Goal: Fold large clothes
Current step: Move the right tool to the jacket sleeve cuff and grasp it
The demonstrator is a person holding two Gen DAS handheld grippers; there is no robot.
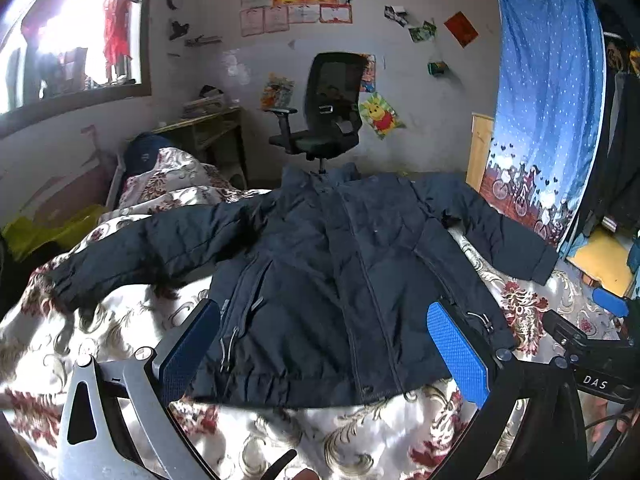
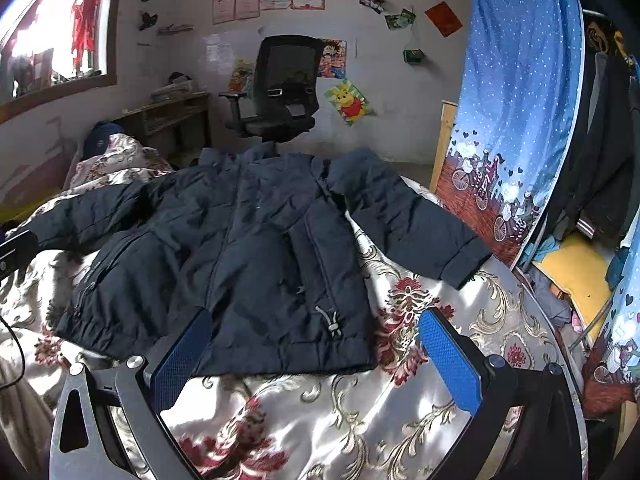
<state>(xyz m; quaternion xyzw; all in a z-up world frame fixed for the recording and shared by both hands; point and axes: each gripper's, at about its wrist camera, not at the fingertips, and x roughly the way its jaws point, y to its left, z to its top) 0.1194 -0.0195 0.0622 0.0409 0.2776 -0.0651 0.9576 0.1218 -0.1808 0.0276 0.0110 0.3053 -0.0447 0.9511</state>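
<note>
A dark navy padded jacket (image 1: 332, 272) lies flat, front up and zipped, on a bed with a floral satin cover (image 1: 120, 320). Both sleeves are spread out to the sides. My left gripper (image 1: 320, 344) is open and empty, hovering over the jacket's hem. My right gripper (image 2: 316, 352) is open and empty, over the hem's right corner of the jacket (image 2: 224, 248). The right gripper's blue fingertip (image 1: 610, 302) also shows at the right edge of the left wrist view. The right sleeve cuff (image 2: 464, 260) lies near the bed's right edge.
A black office chair (image 1: 324, 108) stands behind the bed by the wall. A wooden desk (image 1: 204, 128) is at the back left. A blue curtain (image 1: 548, 100) hangs at the right. A heaped quilt (image 1: 172, 180) lies at the left. The bed cover (image 2: 320, 420) shows in front.
</note>
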